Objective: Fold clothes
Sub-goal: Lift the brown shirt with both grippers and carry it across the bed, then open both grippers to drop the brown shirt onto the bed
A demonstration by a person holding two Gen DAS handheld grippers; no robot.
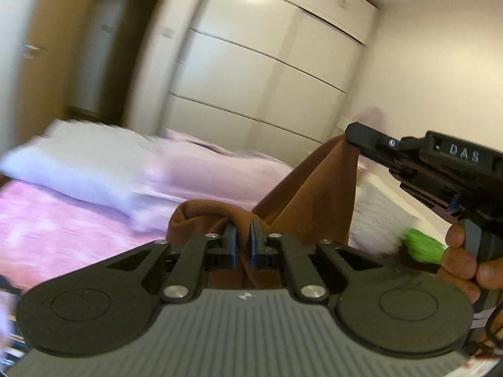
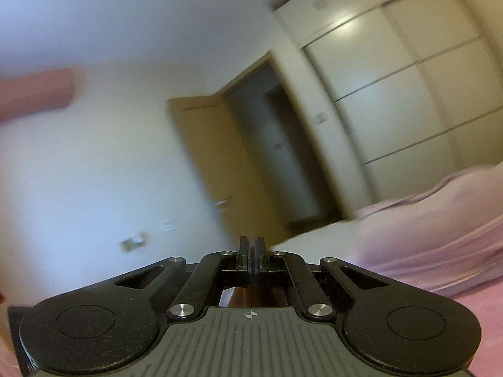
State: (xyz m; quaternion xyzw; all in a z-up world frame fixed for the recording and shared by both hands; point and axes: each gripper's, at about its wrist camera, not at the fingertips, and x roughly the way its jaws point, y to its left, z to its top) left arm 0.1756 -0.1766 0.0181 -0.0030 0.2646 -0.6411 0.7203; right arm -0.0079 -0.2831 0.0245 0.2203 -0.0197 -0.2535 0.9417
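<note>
Pink bed point(image 1: 63, 226) | brown garment point(image 1: 308, 188) pinched betw L tongs point(image 1: 243, 238) & R tongs point(image 1: 353, 136)

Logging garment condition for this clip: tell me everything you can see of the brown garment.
The brown garment is plain rust-brown cloth, soft and matte, with no print visible. It is lifted above the pink bed, not laid flat. The left gripper pinches a bunched fold of it; the right gripper holds another part higher up, so the cloth hangs between them in loose drapes. Its type and full outline cannot be told.
</note>
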